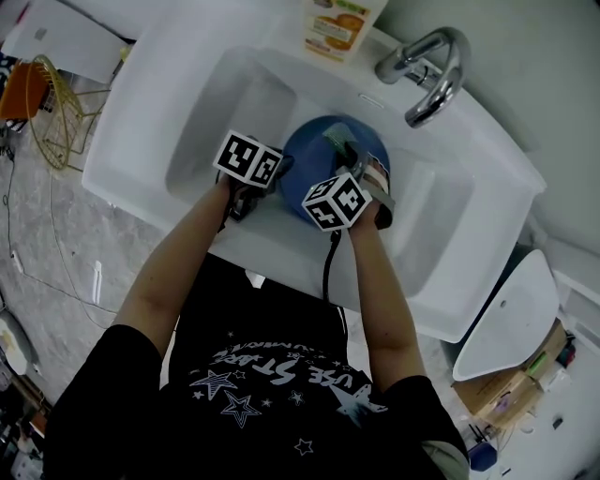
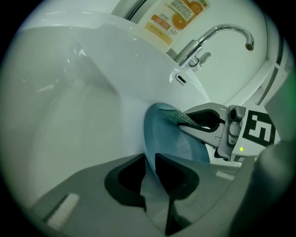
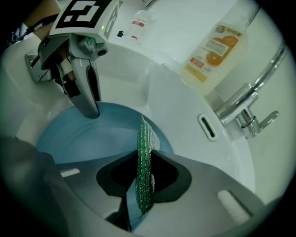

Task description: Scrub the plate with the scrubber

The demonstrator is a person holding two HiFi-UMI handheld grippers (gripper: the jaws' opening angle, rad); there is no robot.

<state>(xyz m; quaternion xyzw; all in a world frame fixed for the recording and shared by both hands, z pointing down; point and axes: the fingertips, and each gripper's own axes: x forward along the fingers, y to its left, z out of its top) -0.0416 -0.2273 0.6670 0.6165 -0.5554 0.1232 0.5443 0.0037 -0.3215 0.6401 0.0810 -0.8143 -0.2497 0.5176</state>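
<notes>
left gripper (image 2: 150, 159), right gripper (image 3: 145, 157), jaws clamped

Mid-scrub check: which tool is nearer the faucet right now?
Right. The right tool, shut on the scrubber over the plate, sits on the plate's faucet side. The left tool clamps the plate's rim on the side away from the faucet.

White sink (image 1: 469, 281) carrying it all here, with the chrome faucet (image 1: 436, 70) mounted on its back rim, an orange-labelled bottle (image 1: 337, 28) standing on that rim left of the faucet, and a blue plate (image 1: 314, 155) in the bowl just in front of the faucet.
</notes>
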